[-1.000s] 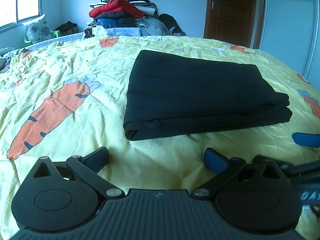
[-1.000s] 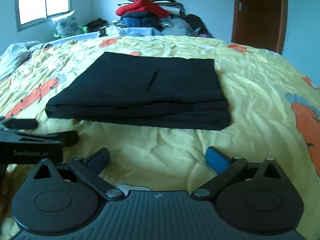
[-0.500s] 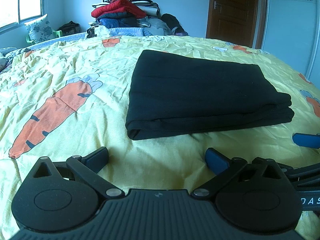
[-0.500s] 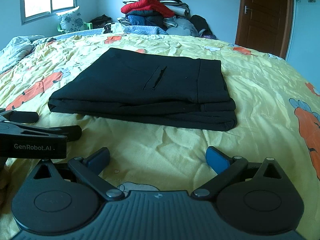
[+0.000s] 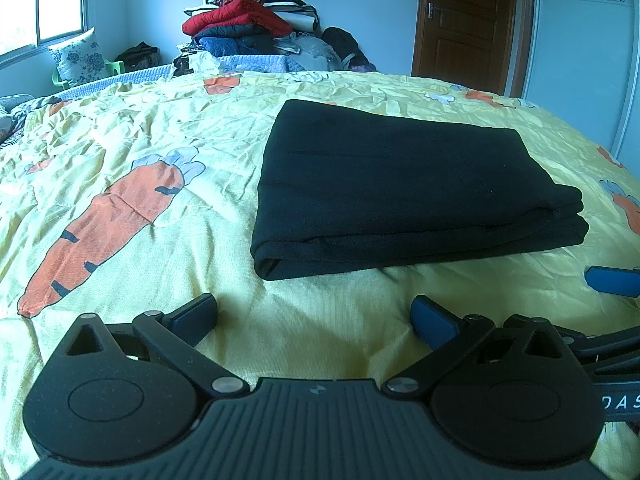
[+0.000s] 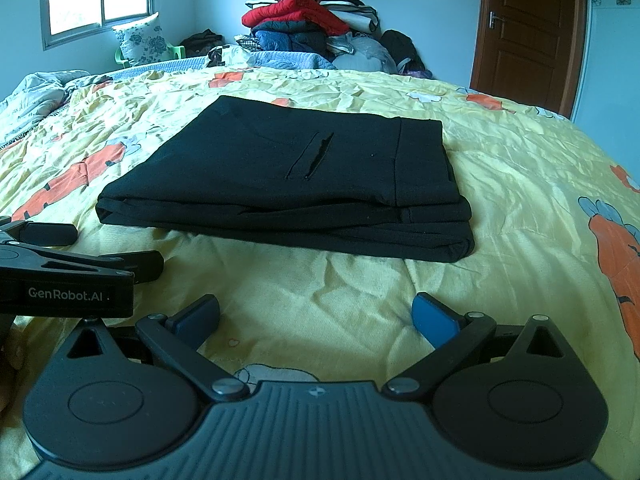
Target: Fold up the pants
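Note:
Black pants (image 5: 400, 188) lie folded into a flat rectangular stack on the yellow carrot-print bedspread (image 5: 140, 140). In the right wrist view the pants (image 6: 296, 184) show a slit pocket on top and layered edges toward me. My left gripper (image 5: 314, 316) is open, held low over the bedspread short of the stack's near left corner, with nothing between its fingers. My right gripper (image 6: 316, 316) is open too, in front of the stack's near edge and apart from it. The left gripper's body (image 6: 68, 276) shows at the left edge of the right wrist view.
A tall pile of clothes (image 5: 248, 20) stands past the far end of the bed. A brown door (image 5: 464, 20) is at the back right. A window and a floral pillow (image 6: 142, 42) are at the back left. Bare bedspread surrounds the stack.
Both grippers have drawn back and risen slightly from the stack, so more bedspread shows in front of them. The pants have not moved.

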`<control>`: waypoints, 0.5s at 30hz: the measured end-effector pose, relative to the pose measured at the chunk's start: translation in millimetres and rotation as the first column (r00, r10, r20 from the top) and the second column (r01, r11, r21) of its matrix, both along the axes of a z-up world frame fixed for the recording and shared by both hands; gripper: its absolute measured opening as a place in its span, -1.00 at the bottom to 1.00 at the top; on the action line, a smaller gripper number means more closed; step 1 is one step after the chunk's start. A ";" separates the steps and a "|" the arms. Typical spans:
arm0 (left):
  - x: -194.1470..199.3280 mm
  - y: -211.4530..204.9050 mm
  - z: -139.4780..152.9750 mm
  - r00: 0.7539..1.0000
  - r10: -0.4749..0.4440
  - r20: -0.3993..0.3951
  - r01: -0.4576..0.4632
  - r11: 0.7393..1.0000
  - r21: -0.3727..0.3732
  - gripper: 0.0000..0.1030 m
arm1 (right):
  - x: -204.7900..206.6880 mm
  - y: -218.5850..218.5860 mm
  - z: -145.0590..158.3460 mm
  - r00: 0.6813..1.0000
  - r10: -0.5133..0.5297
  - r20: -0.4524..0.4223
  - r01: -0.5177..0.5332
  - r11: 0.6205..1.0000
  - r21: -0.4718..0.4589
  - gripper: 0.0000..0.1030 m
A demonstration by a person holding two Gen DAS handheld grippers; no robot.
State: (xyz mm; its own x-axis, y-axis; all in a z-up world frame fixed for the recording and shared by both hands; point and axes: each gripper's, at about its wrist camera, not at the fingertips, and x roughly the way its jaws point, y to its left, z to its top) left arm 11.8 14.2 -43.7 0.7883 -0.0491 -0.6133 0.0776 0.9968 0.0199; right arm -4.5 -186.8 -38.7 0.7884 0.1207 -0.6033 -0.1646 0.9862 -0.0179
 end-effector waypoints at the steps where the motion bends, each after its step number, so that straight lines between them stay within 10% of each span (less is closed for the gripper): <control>1: 0.3 0.0 0.1 1.000 0.000 0.000 0.000 1.000 0.000 1.00 | 0.0 0.3 0.0 1.000 0.000 0.000 0.000 1.000 0.000 1.00; 15: 0.3 0.0 0.2 1.000 0.000 0.000 0.000 1.000 0.000 1.00 | -0.5 -0.6 0.2 1.000 -0.014 0.002 0.014 1.000 0.000 1.00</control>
State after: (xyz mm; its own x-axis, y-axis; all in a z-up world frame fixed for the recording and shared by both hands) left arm 12.1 14.2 -43.4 0.7882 -0.0494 -0.6134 0.0777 0.9968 0.0195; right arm -5.0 -187.4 -38.6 0.7910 0.1092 -0.6020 -0.1504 0.9885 -0.0183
